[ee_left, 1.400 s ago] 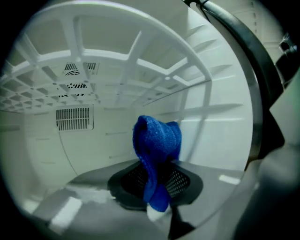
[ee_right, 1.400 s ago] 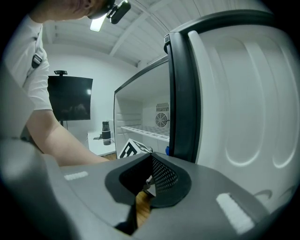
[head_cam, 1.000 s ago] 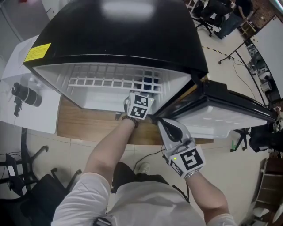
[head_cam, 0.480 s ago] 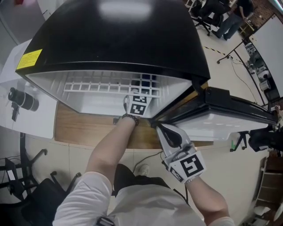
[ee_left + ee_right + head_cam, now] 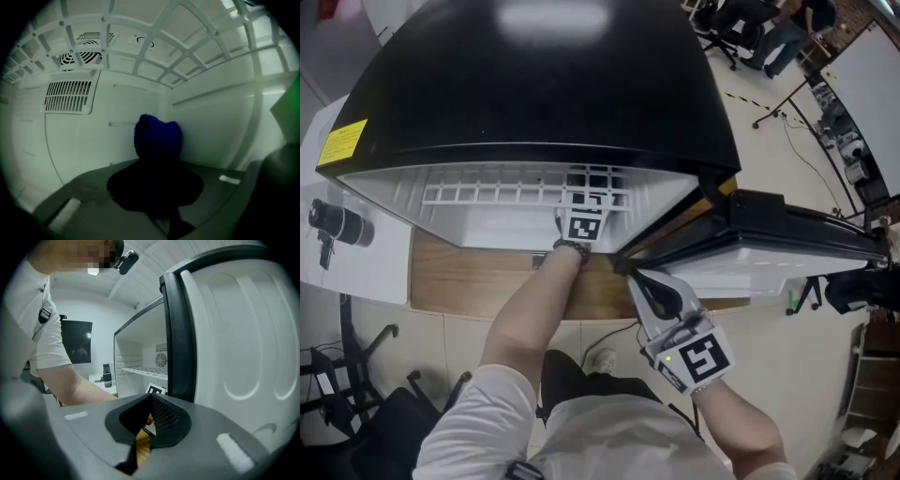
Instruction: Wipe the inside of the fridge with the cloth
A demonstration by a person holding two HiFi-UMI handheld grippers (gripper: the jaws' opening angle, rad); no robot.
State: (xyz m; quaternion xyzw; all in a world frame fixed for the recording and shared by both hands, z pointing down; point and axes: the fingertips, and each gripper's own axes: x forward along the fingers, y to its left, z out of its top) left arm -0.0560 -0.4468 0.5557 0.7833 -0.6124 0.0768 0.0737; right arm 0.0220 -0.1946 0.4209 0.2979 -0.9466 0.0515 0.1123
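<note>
A black mini fridge (image 5: 534,84) stands on a wooden table (image 5: 478,279) with its door (image 5: 787,246) swung open to the right. My left gripper (image 5: 157,174) is inside the compartment, shut on a dark blue cloth (image 5: 158,138). The cloth stands up from the jaws, near the back right corner of the white liner; I cannot tell if it touches the wall. From the head view only that gripper's marker cube (image 5: 584,225) shows at the fridge mouth. My right gripper (image 5: 631,274) is shut and empty, just in front of the door's hinge-side edge (image 5: 180,333).
A white wire shelf (image 5: 164,47) runs overhead inside, with a vent grille (image 5: 69,96) and round fan grille (image 5: 79,58) on the back wall. A white side table carries a black camera (image 5: 336,225) at left. An office chair (image 5: 366,412) stands below left.
The left gripper has gone a little deeper into the fridge, its marker cube now overlapping the shelf's front rim. The right gripper has stayed by the door.
</note>
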